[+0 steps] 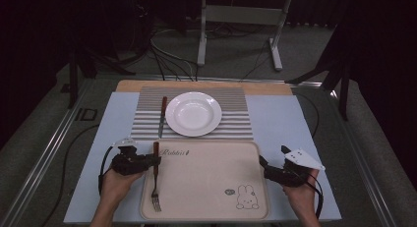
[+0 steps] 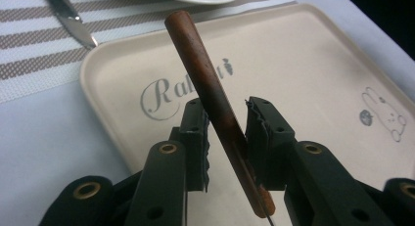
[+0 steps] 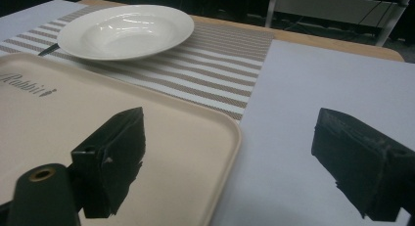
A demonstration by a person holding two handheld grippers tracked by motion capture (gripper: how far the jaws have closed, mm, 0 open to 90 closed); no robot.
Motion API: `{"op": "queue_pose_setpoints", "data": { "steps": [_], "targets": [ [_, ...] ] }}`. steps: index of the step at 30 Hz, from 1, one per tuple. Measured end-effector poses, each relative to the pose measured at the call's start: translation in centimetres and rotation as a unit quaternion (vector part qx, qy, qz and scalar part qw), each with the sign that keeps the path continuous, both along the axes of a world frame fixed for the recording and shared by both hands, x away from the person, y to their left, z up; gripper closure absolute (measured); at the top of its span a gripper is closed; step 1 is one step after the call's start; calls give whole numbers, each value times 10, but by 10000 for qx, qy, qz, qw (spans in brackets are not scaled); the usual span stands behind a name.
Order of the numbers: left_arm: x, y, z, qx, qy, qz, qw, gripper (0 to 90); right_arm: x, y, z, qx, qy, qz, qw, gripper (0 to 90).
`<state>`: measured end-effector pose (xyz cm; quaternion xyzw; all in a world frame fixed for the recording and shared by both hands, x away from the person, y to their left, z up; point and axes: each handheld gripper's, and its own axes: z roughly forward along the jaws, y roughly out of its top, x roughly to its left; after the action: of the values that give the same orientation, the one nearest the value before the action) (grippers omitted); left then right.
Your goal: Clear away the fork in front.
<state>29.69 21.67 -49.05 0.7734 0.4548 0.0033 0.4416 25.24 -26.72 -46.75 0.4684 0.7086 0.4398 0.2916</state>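
Observation:
A fork [image 1: 156,185] with a brown wooden handle [image 2: 200,64] lies on the left side of a beige tray [image 1: 206,178], tines toward the person. My left gripper [image 1: 155,160] reaches in over the tray's left rim. The handle runs between its jaws, which stand slightly apart from it, so the gripper [image 2: 227,119] is open around the handle. My right gripper [image 1: 272,156] rests at the tray's right edge. It is wide open [image 3: 225,157] with nothing between the jaws, one jaw over the tray [image 3: 73,113], the other over the blue mat.
A white plate [image 1: 193,113] sits on a striped placemat [image 1: 236,119] beyond the tray, with a wooden-handled knife [image 1: 162,116] lying to its left. The tray bears a rabbit drawing [image 1: 243,197] near its front right corner. Stands and cables fill the floor behind the table.

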Motion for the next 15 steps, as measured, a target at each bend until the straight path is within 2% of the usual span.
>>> {"op": "queue_pose_setpoints", "data": {
  "steps": [4,6,13,15],
  "targets": [
    [-1,1,-6,17,84,21,10000,691,1,0,-3,-21,54,-7,10000,129],
    [-2,1,-10,75,131,106,9998,685,1,0,-3,-33,52,-3,10000,129],
    [-4,1,-14,194,133,222,9995,666,0,2,-4,-113,33,30,9999,129],
    [-3,1,-15,310,117,282,9991,659,0,2,-4,-122,31,36,9999,129]
  ]
}}
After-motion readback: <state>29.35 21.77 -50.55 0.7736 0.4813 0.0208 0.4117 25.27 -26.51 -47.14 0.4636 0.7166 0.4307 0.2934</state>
